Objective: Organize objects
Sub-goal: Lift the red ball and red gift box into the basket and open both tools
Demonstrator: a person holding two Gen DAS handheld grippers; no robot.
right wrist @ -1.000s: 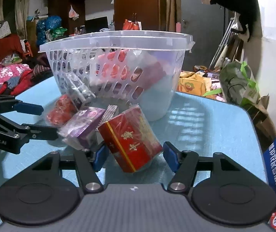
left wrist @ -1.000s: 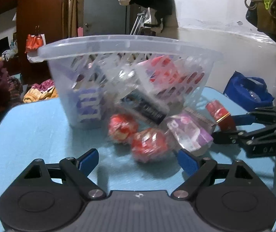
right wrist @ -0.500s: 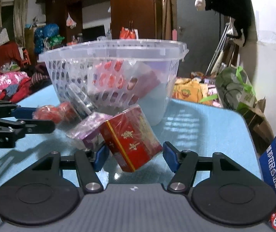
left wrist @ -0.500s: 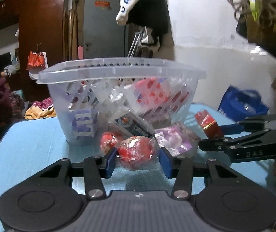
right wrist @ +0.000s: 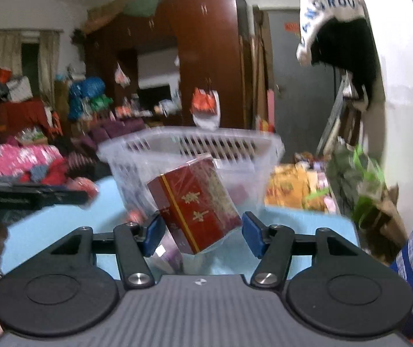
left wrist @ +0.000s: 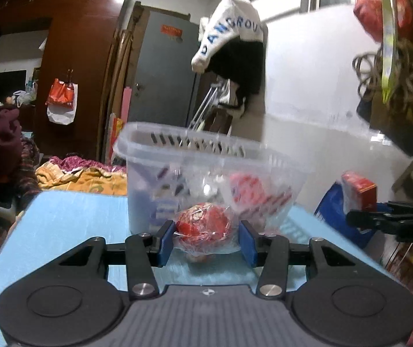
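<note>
Both jaws loaded: red wrapped ball point(left wrist: 203, 225) left, red box point(right wrist: 196, 206) right.

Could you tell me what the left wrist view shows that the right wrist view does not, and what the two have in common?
Only the left wrist view: the left hand-held gripper shut on a red plastic-wrapped ball.

Only the right wrist view: the face of the red box with gold characters, tilted in the right hand-held gripper, and a purple packet on the table below.

Both: the clear slotted basket on the blue table.
</note>
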